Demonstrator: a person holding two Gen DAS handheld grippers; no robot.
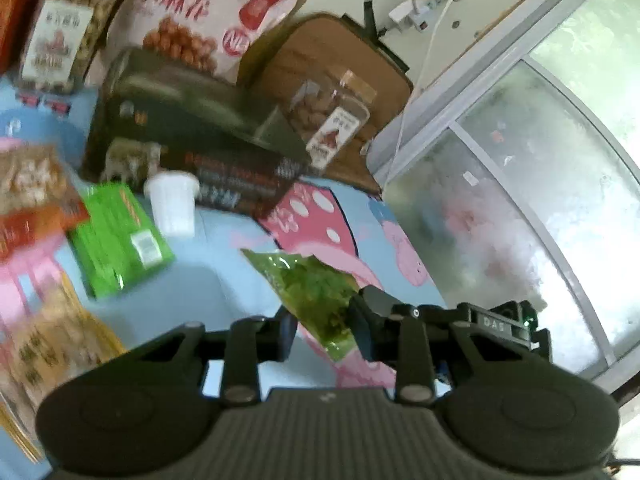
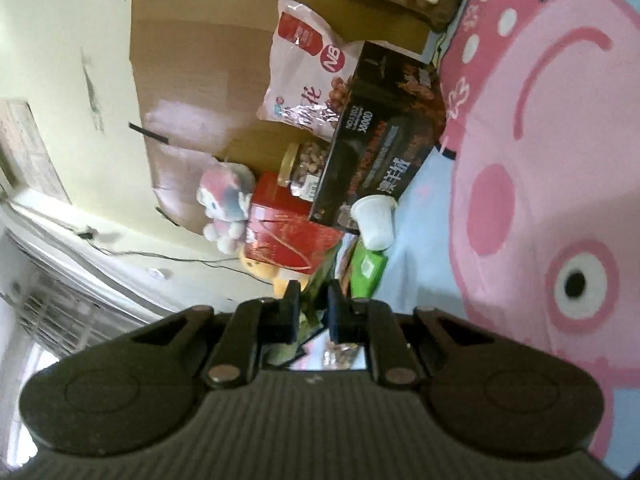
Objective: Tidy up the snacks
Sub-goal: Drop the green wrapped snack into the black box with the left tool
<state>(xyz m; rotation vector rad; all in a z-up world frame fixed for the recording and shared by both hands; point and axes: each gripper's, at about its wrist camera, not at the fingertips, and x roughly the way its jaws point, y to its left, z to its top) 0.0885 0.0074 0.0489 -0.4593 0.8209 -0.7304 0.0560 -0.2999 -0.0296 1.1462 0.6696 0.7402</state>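
Observation:
In the left wrist view my left gripper is open, and the lower end of a green snack packet lies between its fingers on the pink-and-blue cartoon cloth; another black gripper pinches the packet's right edge. In the right wrist view my right gripper is nearly shut on something green between its fingers, most of it hidden. Ahead stand a dark box, a green box, a white cup, a nut jar and a pink snack bag.
More snack packs lie at the left. A second nut jar stands at the back left. A window runs along the right. In the right wrist view a red box and a plush toy sit by a cardboard sheet.

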